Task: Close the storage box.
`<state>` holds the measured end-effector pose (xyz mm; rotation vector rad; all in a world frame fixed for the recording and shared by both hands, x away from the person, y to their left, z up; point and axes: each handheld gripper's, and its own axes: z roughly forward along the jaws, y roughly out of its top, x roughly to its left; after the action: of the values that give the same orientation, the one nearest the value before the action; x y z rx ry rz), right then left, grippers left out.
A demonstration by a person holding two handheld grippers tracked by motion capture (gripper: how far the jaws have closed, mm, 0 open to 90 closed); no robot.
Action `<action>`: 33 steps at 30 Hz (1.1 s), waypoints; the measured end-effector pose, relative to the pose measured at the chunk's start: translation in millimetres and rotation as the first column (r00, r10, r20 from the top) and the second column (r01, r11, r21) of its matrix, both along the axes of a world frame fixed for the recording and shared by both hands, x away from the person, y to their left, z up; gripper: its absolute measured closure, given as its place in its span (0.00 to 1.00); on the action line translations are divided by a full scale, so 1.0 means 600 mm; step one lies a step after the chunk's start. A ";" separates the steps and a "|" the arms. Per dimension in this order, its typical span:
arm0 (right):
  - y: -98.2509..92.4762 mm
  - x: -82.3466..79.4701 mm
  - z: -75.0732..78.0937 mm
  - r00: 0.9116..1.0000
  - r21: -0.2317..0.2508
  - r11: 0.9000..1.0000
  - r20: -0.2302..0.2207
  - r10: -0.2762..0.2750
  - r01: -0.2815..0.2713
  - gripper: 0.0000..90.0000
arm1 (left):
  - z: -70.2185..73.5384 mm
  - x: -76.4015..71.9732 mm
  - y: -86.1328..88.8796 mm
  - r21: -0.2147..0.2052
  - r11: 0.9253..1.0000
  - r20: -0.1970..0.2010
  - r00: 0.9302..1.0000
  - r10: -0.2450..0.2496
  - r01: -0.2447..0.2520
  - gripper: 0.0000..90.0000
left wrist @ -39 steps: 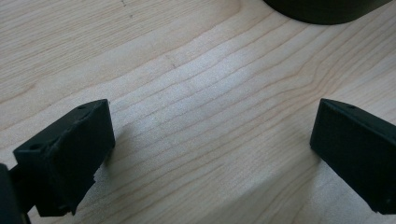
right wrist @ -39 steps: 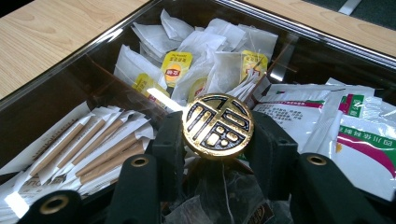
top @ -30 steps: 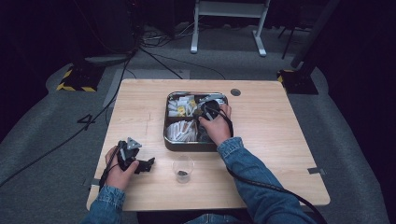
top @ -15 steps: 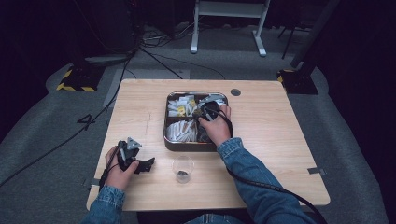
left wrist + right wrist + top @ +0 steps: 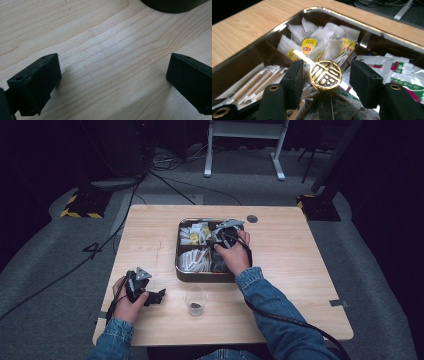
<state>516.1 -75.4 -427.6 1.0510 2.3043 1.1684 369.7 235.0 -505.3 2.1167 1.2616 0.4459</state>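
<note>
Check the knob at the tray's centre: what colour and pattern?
The knob is gold with a black openwork symbol on its round face, clearest in the right gripper view, between the open right gripper jaws.

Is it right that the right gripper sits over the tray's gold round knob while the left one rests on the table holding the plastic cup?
Not quite. The left gripper holds nothing: the left gripper view shows open jaws over bare table. The cup stands apart.
</note>
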 end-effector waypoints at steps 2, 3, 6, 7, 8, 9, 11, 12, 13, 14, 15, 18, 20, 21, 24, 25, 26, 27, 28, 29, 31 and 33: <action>-0.006 -0.003 0.009 1.000 0.014 1.000 0.008 0.006 -0.006 0.48 | 0.000 0.000 0.000 0.000 1.000 0.000 1.000 0.000 0.000 0.00; -0.009 -0.004 0.014 1.000 0.013 1.000 0.015 0.009 -0.009 0.48 | 0.000 0.000 0.000 0.000 1.000 0.001 1.000 0.000 0.000 0.00; -0.019 -0.011 0.027 0.999 0.017 1.000 0.030 0.017 -0.017 0.47 | 0.000 0.000 0.000 0.001 1.000 0.000 1.000 0.000 0.000 0.00; -0.021 -0.012 0.030 0.999 0.018 1.000 0.032 0.022 -0.022 0.47 | 0.000 0.000 0.000 0.000 1.000 0.000 1.000 0.000 0.000 0.00; -0.026 -0.016 0.035 0.999 0.019 0.999 0.034 0.028 -0.029 0.47 | 0.000 0.000 0.000 0.000 1.000 0.000 1.000 0.000 0.000 0.00; -0.031 -0.019 0.040 0.999 0.020 0.999 0.036 0.033 -0.034 0.47 | 0.000 0.000 0.000 0.001 1.000 0.001 1.000 0.000 0.000 0.00; -0.042 -0.024 0.048 0.998 0.021 0.999 0.041 0.045 -0.046 0.46 | 0.000 0.000 0.000 0.000 1.000 0.001 1.000 0.000 0.000 0.00; -0.048 -0.027 0.052 0.998 0.026 0.998 0.043 0.047 -0.048 0.46 | 0.000 0.000 0.000 0.001 1.000 0.001 1.000 0.000 0.000 0.00; -0.055 -0.031 0.056 0.998 0.032 0.998 0.044 0.052 -0.053 0.46 | 0.000 0.000 0.000 0.000 1.000 0.001 1.000 0.000 0.000 0.00; -0.062 -0.034 0.061 0.998 0.036 0.998 0.043 0.054 -0.055 0.46 | 0.000 0.000 0.000 0.000 1.000 0.001 1.000 0.000 0.000 0.00; -0.070 -0.038 0.065 0.998 0.043 0.998 0.044 0.054 -0.056 0.46 | 0.000 0.000 0.000 0.000 1.000 0.000 1.000 0.000 0.000 0.00; -0.094 -0.050 0.076 0.998 0.062 0.996 0.042 0.056 -0.059 0.46 | 0.000 0.000 0.000 0.001 1.000 0.000 1.000 0.000 0.000 0.00; -0.113 -0.057 0.082 0.998 0.074 0.996 0.041 0.055 -0.058 0.46 | 0.000 0.000 0.000 0.000 1.000 0.001 1.000 0.000 0.000 0.00; -0.122 -0.060 0.084 0.998 0.082 0.995 0.042 0.052 -0.055 0.45 | 0.000 0.000 0.000 0.000 1.000 0.001 1.000 0.000 0.000 0.00; -0.155 -0.072 0.091 0.997 0.125 0.991 0.065 0.041 -0.049 0.45 | 0.000 0.000 0.000 0.000 1.000 0.000 1.000 0.000 0.000 0.00; -0.166 -0.076 0.092 0.997 0.140 0.989 0.069 0.036 -0.045 0.45 | 0.000 0.000 0.000 0.000 1.000 0.001 1.000 0.000 0.000 0.00; -0.176 -0.080 0.094 0.997 0.153 0.987 0.075 0.035 -0.046 0.45 | 0.000 0.000 0.000 0.000 1.000 0.000 1.000 0.000 0.000 0.00; -0.186 -0.084 0.095 0.996 0.158 0.986 0.080 0.033 -0.045 0.44 | 0.000 0.000 0.000 0.000 1.000 0.000 1.000 0.000 0.000 0.00; -0.196 -0.088 0.097 0.997 0.159 0.987 0.079 0.026 -0.039 0.44 | 0.000 0.000 0.000 0.000 1.000 0.001 1.000 0.000 0.000 0.00; -0.206 -0.091 0.097 0.997 0.156 0.987 0.080 0.023 -0.036 0.44 | 0.000 0.000 0.000 0.000 1.000 0.000 1.000 0.000 0.000 0.00; -0.226 -0.097 0.097 0.997 0.157 0.987 0.073 0.022 -0.034 0.43 | 0.000 0.000 0.000 0.000 1.000 0.000 1.000 0.000 0.000 0.00; -0.245 -0.102 0.096 0.998 0.157 0.987 0.069 0.013 -0.024 0.43 | 0.000 0.000 0.000 0.000 1.000 0.001 1.000 0.000 0.000 0.00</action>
<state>454.6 -222.3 -369.8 1.0287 2.2040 1.3913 369.6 235.0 -505.3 2.1167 1.2614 0.4468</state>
